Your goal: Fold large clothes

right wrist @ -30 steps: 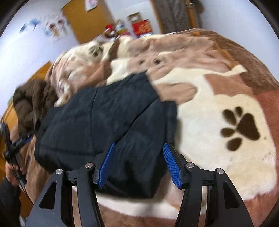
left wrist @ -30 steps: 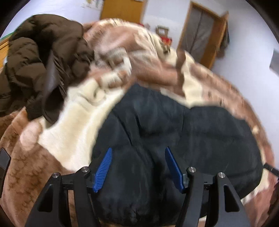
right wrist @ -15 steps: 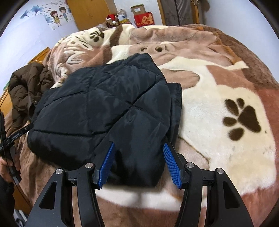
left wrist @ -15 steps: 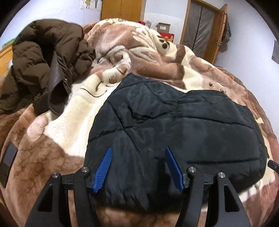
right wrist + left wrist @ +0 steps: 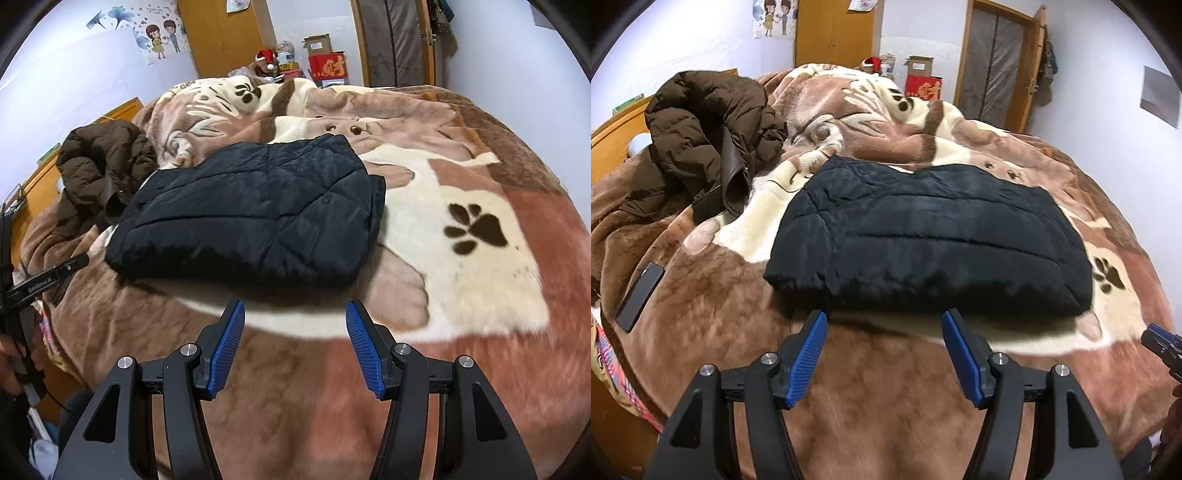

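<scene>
Against the frames a second ago, both grippers have drawn back from the black quilted jacket (image 5: 923, 236): its near hem then lay between the blue pads, now it lies beyond the tips, clear of both. The left gripper (image 5: 882, 325) has its jaws opening, nothing between them; the right gripper (image 5: 295, 314) stands with fingers apart, likewise empty. The jacket is a folded, puffy, stitched rectangle of matte nylon, resting flat at the middle of the plush blanket (image 5: 480, 295), a thick pile in brown and cream with dark paw prints. A brown padded coat (image 5: 705, 136) lies crumpled to the far left, apart from the jacket. A flat dark phone (image 5: 639, 295) lies on the blanket's left edge
</scene>
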{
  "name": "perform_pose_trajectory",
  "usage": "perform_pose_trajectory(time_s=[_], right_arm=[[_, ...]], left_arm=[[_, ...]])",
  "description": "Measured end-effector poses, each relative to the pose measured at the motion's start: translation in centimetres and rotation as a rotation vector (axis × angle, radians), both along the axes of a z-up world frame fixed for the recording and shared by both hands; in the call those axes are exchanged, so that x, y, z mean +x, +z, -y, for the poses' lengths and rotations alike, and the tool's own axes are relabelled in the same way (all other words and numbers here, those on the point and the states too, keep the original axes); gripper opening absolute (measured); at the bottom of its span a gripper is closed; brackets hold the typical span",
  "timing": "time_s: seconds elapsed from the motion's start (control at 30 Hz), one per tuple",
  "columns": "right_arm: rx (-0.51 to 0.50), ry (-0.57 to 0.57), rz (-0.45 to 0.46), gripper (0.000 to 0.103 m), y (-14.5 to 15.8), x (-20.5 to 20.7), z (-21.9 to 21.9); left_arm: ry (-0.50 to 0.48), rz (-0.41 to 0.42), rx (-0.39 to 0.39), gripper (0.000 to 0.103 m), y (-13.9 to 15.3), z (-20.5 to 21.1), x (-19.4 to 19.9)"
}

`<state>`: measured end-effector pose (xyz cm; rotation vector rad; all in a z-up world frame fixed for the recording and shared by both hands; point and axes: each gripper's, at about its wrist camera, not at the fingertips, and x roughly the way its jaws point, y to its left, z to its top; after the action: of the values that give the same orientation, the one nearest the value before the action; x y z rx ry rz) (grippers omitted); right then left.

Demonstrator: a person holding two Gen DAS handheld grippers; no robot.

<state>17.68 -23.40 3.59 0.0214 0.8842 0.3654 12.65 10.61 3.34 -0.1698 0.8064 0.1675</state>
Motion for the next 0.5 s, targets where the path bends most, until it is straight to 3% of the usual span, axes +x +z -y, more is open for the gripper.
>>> perform_pose_trajectory(time_s=[0.27,0.5], right_arm=[[-0.002,0.014,0.023,0.058,1.0,-5.6,0.1],[-0.069,0.056,0.064,0.058,1.1,-8.3,-1.1]], left_arm=[[-0.028,0.003,-0.025,0.074,0.7,3.2,-5.4],[-0.04,-0.013,-0.029,0.074,0.3,5.0,-7.9]])
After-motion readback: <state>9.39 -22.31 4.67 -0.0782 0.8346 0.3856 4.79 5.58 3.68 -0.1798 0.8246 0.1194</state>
